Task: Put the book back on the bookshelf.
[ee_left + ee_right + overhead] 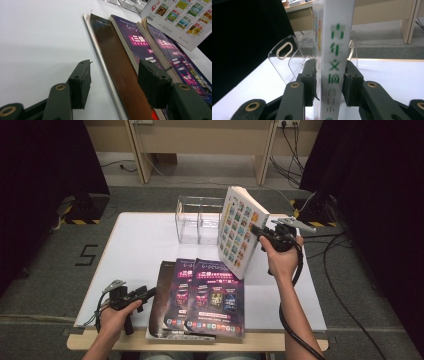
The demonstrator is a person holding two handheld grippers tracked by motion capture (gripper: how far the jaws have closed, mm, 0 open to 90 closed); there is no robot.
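High view shows the right gripper (258, 234) clamped on the white book (239, 233), mid-frame; a loose grip could drop it.

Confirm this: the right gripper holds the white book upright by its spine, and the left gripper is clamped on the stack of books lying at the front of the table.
The left gripper is not clamped on anything. The left gripper view shows its jaws open above the edge of the stack of books, gripping nothing. The rest stands: the right gripper holds the white book upright by its spine.
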